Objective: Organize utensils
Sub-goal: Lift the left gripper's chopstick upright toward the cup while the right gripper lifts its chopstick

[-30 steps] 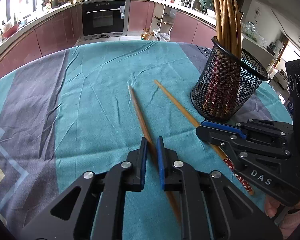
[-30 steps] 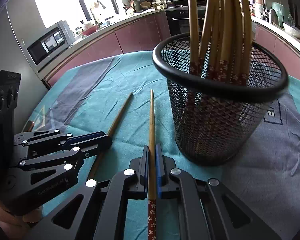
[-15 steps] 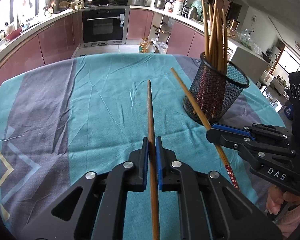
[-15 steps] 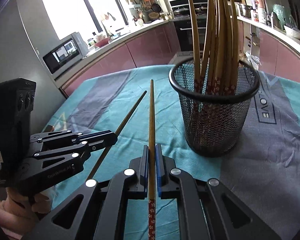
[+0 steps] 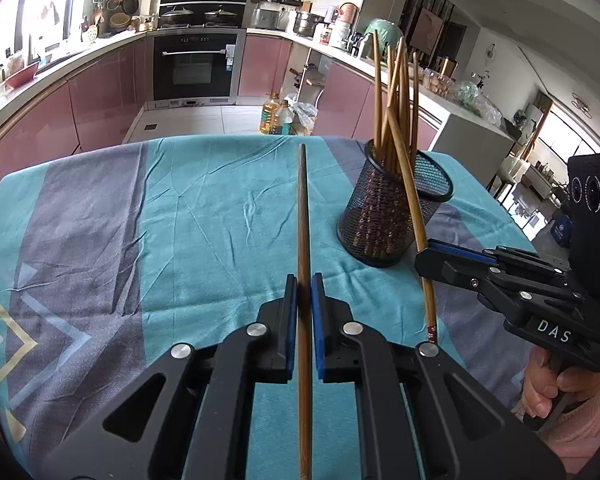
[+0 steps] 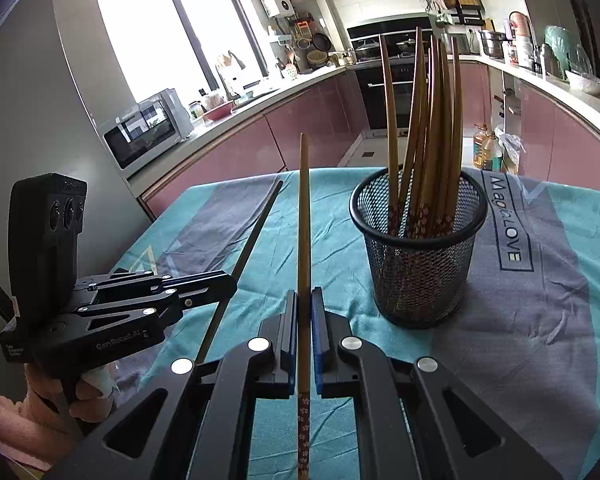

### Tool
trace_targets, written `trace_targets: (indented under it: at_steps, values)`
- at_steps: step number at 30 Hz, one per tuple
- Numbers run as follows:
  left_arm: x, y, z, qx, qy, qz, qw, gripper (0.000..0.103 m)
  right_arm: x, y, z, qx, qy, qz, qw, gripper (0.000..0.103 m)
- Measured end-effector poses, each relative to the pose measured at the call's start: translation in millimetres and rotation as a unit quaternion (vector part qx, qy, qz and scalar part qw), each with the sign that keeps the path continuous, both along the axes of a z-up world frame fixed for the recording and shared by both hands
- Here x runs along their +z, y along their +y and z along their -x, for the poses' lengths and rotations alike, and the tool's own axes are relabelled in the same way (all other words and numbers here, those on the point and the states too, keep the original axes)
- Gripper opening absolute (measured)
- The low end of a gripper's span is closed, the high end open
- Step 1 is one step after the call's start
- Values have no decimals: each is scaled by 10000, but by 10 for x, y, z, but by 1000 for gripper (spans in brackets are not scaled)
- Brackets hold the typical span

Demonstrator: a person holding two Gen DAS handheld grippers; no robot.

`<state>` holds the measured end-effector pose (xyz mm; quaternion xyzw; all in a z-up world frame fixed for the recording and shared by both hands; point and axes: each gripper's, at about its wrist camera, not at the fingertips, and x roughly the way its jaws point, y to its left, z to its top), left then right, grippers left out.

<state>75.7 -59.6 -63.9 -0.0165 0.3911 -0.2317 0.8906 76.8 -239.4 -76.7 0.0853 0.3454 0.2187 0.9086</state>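
Both chopsticks are way higher off the tablecloth (image 5: 220,208) now; left gripper (image 5: 303,292) clamps the darker chopstick (image 5: 302,216) left of the mesh holder (image 6: 418,264); right gripper (image 6: 303,308) pinches the lighter chopstick (image 6: 304,232) right beside it.

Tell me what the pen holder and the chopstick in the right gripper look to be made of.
Pen holder: black wire mesh, apparently painted metal; the chopsticks inside show through it.
Chopstick in the right gripper: probably bamboo or wood, tan and matte, with a red flowered handle end.
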Motion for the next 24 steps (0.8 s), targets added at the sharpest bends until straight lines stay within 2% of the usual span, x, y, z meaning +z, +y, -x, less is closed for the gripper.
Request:
trace_targets:
  at_steps: [24]
  values:
    - [317,14,202,-187,-284,323,9989,7,217,-93,153,-112,-407,-72,9991,6]
